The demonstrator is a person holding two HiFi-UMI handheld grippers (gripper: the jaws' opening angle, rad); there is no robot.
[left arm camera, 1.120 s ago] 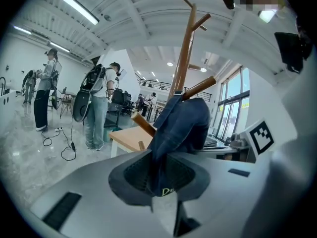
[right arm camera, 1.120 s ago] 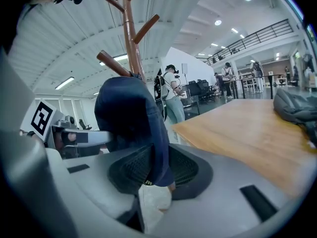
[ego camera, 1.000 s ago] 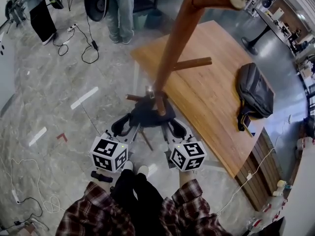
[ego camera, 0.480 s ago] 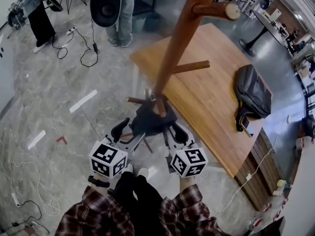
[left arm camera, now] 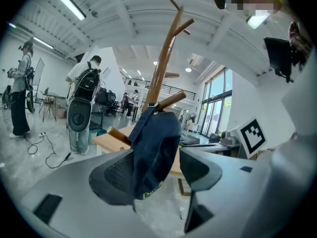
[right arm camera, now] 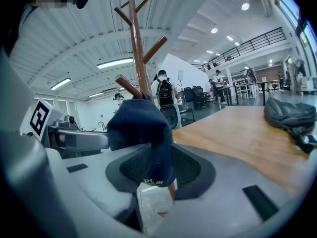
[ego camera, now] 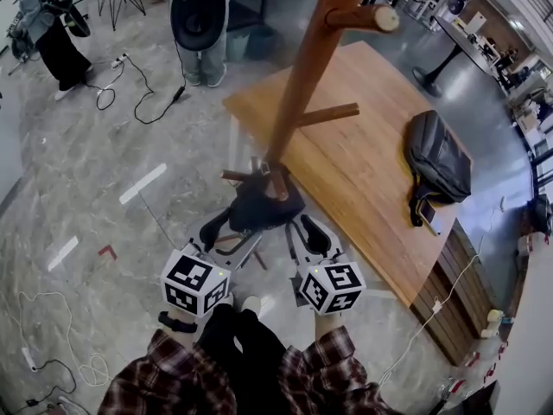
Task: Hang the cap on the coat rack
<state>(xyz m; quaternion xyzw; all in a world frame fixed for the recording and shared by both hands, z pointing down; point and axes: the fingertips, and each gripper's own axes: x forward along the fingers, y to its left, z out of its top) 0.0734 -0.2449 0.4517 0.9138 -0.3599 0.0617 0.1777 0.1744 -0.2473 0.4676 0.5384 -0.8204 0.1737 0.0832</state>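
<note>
The dark blue cloth cap (ego camera: pixel 263 204) was let go, hung on the brown wooden coat rack (ego camera: pixel 302 85). The fingers of the left gripper (left arm camera: pixel 163 167) were being opened, and those of the right gripper (right arm camera: pixel 158 170) were already spread. The job seemed done.

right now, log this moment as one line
cap: hung on coat rack peg | left claw: opening, cap between | right claw: open, cap between
</note>
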